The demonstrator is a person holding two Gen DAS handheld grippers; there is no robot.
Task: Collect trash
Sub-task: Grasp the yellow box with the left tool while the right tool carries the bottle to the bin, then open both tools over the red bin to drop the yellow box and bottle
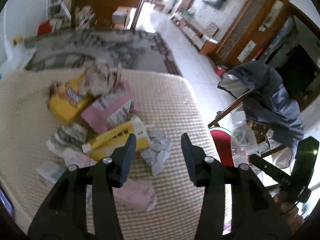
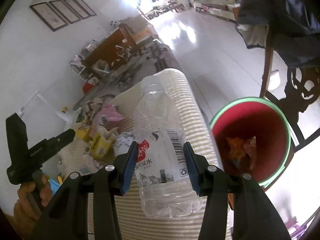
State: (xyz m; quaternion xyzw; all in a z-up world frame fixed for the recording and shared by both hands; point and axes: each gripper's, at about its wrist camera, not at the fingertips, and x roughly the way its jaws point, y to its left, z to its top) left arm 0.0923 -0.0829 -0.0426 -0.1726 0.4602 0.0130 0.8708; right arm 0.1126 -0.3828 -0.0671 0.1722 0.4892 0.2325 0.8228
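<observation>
My right gripper (image 2: 160, 154) is shut on a clear empty plastic water bottle (image 2: 160, 140) and holds it above the striped table, left of the red trash bin with a green rim (image 2: 250, 120). The bottle (image 1: 242, 142) and bin (image 1: 222, 140) also show in the left wrist view. My left gripper (image 1: 158, 146) is open and empty above the table, just right of a trash pile: a yellow box (image 1: 118, 136), a pink box (image 1: 112, 110), another yellow box (image 1: 66, 104) and crumpled paper (image 1: 158, 152). A pink packet (image 1: 138, 194) lies under the left fingers.
The table is covered by a cream striped cloth (image 1: 170, 104). A wooden chair with a blue jacket (image 1: 276, 100) stands right of the bin. A patterned rug (image 1: 100, 48) and wooden furniture (image 1: 104, 10) lie beyond the table. The bin holds some wrappers (image 2: 240, 150).
</observation>
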